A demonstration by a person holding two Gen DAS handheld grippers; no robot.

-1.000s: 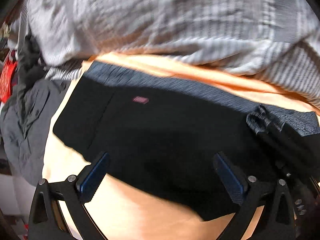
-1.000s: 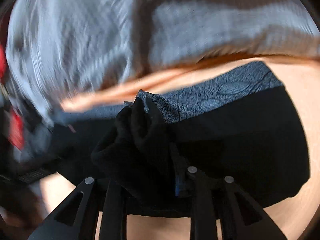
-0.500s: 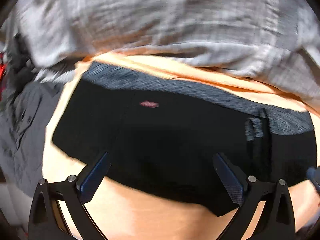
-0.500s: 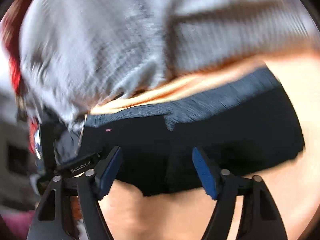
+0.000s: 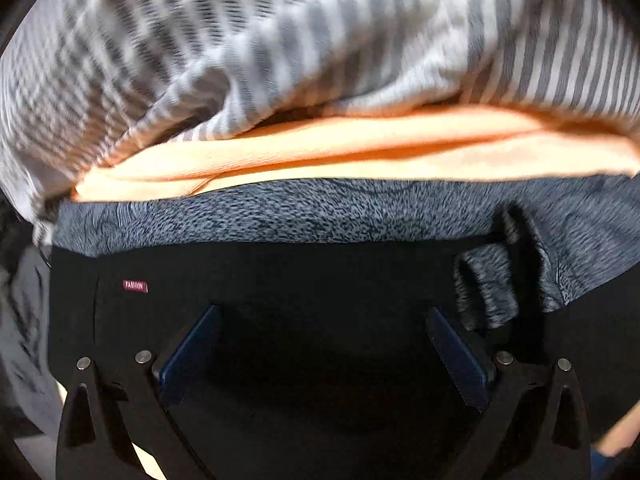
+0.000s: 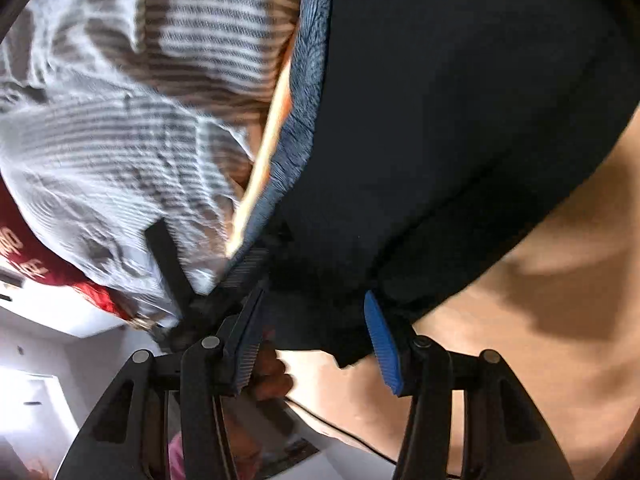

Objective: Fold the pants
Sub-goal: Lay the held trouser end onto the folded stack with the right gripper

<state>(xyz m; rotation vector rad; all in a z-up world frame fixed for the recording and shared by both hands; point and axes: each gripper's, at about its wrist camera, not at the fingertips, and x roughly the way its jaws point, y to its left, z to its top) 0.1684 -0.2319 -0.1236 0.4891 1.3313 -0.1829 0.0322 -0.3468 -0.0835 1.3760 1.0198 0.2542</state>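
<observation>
Your black pants point(image 5: 320, 280) lie folded flat on the orange surface, their heathered grey-blue waistband point(image 5: 280, 216) along the far edge. A small maroon tag point(image 5: 135, 285) shows near one end; at the other, the waistband is bunched and folded over.

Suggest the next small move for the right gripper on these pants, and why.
Probably close the right gripper on the pants. Its jaws, which have just been closing a little, stand apart with the black edge bunched between them, not yet pinched. The left gripper hangs open over the pants.
</observation>
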